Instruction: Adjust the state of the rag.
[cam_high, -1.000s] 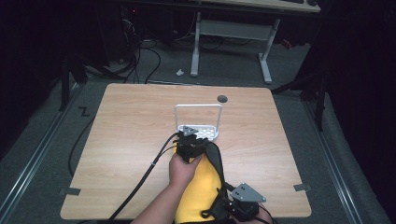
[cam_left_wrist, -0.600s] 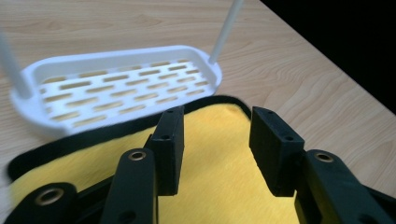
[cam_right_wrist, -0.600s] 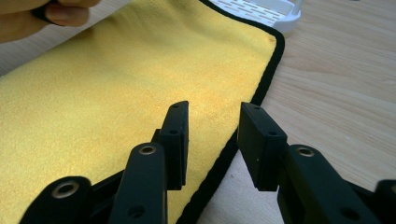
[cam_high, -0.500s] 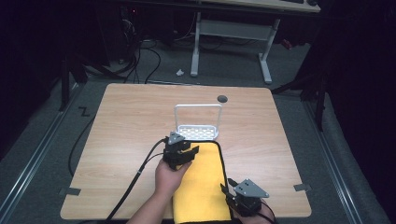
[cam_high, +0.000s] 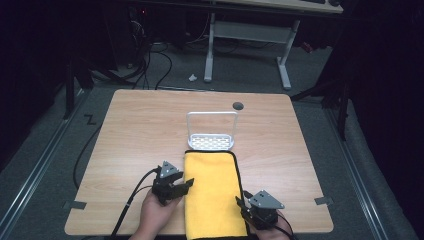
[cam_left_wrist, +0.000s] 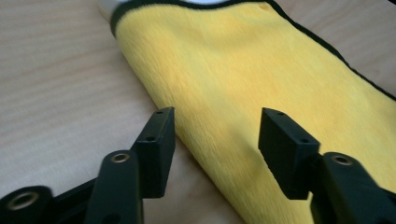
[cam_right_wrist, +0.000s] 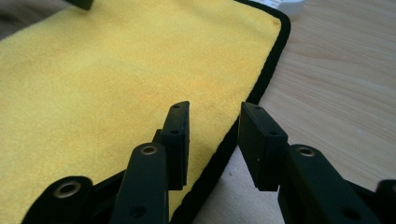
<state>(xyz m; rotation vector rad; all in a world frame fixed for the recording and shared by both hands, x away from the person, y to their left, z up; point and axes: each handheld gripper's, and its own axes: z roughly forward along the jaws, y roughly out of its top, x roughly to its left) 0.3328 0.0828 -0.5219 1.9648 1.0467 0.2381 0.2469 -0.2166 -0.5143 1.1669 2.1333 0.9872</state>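
Observation:
A yellow cloth with a black hem lies flat in a long strip on the wooden table. Its far end touches a small white rack. My left gripper hovers at the cloth's left edge; its jaws have just been opening and stand open, nothing pinched. In the left gripper view the gripper straddles the folded edge of the cloth. My right gripper sits at the near right edge. In the right gripper view its jaws stand open over the hem of the cloth, pads apart from it.
A round dark hole marks the table's far side behind the rack. A black cable trails from the left gripper off the near edge. Bare wood lies to the left and right of the cloth. A white desk frame stands beyond.
The left hand came back from the rack toward the near left and let the cloth go. The cloth, bunched and raised before, now lies flat. The right gripper stayed in place.

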